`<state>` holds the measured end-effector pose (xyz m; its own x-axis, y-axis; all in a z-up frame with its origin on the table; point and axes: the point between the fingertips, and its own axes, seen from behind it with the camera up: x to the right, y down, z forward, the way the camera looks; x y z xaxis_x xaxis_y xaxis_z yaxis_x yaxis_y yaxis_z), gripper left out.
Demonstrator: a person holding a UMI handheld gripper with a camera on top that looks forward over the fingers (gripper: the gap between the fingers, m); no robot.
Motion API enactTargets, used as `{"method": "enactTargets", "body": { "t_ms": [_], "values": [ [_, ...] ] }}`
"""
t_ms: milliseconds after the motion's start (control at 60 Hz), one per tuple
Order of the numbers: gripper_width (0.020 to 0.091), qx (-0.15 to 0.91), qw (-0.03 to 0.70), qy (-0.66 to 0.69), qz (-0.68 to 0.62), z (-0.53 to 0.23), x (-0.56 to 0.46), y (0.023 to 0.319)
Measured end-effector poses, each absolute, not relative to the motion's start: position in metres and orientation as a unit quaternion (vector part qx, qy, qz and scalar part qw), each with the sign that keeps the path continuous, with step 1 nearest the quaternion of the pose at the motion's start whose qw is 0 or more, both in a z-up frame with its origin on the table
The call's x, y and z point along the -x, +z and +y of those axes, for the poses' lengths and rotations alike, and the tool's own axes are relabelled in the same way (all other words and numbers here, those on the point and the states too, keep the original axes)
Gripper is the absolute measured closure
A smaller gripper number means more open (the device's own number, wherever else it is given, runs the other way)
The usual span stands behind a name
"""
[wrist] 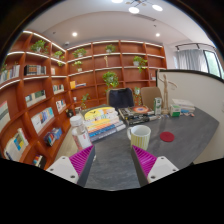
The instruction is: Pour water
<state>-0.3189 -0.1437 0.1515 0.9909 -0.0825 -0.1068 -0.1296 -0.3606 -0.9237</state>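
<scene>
My gripper (113,158) is held above the grey table (185,138), its two fingers wide apart and open, magenta pads (82,157) facing inward with only bare tabletop between them. A pale cream cup (140,136) stands upright on the table just ahead of the right finger, apart from it. A small red round coaster (167,137) lies on the table to the right of the cup.
Colourful books or boxes (101,124) lie on the table beyond the left finger. Chairs (121,98) stand at the far end. Wooden bookshelves (35,95) with books and plants line the left and back walls. A window (205,62) is at the right.
</scene>
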Motion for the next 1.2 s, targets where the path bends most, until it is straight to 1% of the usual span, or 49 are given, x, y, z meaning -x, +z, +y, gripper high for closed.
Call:
{"method": "enactTargets", "body": {
  "t_ms": [33,133,267,483,500,533,600,617,717,733,783,800,817,867,883,1033,1100,1200],
  "values": [
    [0.0337,0.822,0.564,0.033,0.065,-0.139,0.359,0.133],
    [0.0336,0.823,0.564,0.048,0.05,-0.121,0.397,0.113],
    [0.0329,0.816,0.573,0.069,0.013,-0.084,0.434,0.096],
    [0.0331,0.804,0.592,0.063,-0.006,-0.025,0.454,0.077],
    [0.034,0.803,0.592,0.063,-0.007,-0.021,0.455,0.075],
    [0.0383,0.801,0.595,0.06,-0.014,-0.015,0.458,0.072],
    [0.0517,0.791,0.608,0.058,-0.022,-0.004,0.461,0.074],
    [0.0565,0.789,0.611,0.056,-0.022,-0.001,0.46,0.074],
    [0.0622,0.783,0.619,0.059,-0.029,0.007,0.463,0.075],
    [0.0646,0.782,0.62,0.058,-0.029,0.008,0.462,0.076],
    [0.0678,0.782,0.62,0.054,-0.031,0.009,0.461,0.075],
    [0.0678,0.782,0.62,0.051,-0.032,0.01,0.46,0.073],
    [0.0703,0.782,0.62,0.05,-0.032,0.01,0.461,0.074],
    [0.0719,0.786,0.616,0.048,-0.026,0.01,0.458,0.072],
    [0.0737,0.788,0.614,0.045,-0.024,0.01,0.457,0.071],
    [0.0737,0.801,0.594,0.071,-0.01,0.009,0.454,0.075],
    [0.0738,0.801,0.587,0.114,0.027,0.007,0.448,0.087],
    [0.0738,0.795,0.566,0.181,0.12,0.007,0.429,0.098]
  ]
}}
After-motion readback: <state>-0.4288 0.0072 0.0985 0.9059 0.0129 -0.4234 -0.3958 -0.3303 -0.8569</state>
